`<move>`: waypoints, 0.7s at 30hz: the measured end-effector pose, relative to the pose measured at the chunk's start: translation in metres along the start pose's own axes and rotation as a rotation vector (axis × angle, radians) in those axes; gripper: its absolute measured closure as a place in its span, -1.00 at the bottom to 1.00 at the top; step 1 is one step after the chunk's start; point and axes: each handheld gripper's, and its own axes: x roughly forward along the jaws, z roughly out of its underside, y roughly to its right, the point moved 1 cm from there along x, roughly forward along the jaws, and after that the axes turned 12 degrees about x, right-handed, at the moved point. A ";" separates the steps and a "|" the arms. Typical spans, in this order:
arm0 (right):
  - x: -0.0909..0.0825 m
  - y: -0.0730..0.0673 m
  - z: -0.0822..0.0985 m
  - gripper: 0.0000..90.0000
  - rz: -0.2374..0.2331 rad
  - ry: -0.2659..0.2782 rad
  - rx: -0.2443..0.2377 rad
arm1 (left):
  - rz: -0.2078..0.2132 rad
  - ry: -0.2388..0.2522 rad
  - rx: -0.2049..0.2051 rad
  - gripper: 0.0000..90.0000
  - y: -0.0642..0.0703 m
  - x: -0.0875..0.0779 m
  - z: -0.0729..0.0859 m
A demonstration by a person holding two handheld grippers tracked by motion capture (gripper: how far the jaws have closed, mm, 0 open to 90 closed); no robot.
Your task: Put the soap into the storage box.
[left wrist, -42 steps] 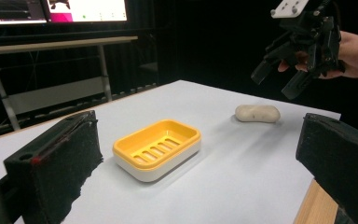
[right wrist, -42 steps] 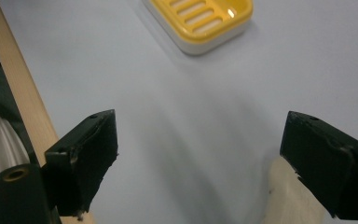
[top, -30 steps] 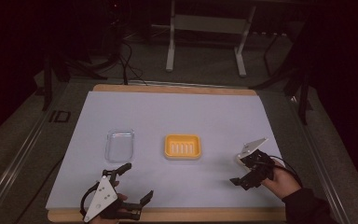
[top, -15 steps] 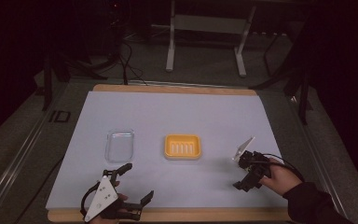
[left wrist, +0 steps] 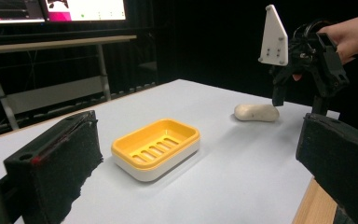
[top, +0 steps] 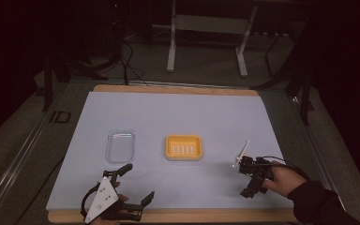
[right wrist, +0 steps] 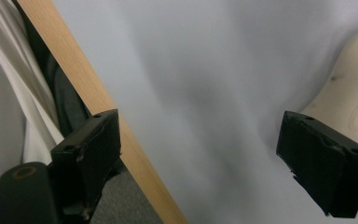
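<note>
A yellow soap dish [top: 183, 146] [left wrist: 156, 147] on a white base sits at the middle of the table. A pale bar of soap [left wrist: 256, 112] [right wrist: 354, 102] lies to its right on the white sheet. My right gripper [top: 247, 178] [right wrist: 205, 158] hovers open just above and beside the soap, tipped downward, nothing between its jaws; it also appears in the left gripper view [left wrist: 298, 100]. My left gripper [top: 136, 183] [left wrist: 196, 161] rests open near the front left edge, facing the dish, holding nothing. In the high view the right gripper hides the soap.
A clear plastic tray [top: 121, 146] lies left of the soap dish. The wooden table edge [right wrist: 98, 102] runs close to the right gripper, with a person's clothing beyond it. Table legs and cables [top: 131, 61] stand behind the table.
The right gripper has rolled and tipped down over the soap, so its grey plate now shows edge-on. The left gripper, the dish and the tray have not moved.
</note>
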 end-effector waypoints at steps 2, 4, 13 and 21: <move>0.000 0.002 0.001 -0.70 0.004 -0.006 0.019 | -0.002 0.001 -0.001 -1.00 0.000 0.000 0.000; 0.000 0.004 0.003 -0.69 0.006 -0.013 0.035 | -0.003 0.000 -0.002 -1.00 0.000 0.000 0.000; 0.000 0.017 0.013 -0.67 0.082 -0.096 0.097 | 0.003 -0.003 0.006 -1.00 0.001 0.001 0.000; 0.003 0.032 0.020 -0.65 0.083 -0.152 0.152 | 0.006 -0.004 0.005 -1.00 0.000 0.001 0.000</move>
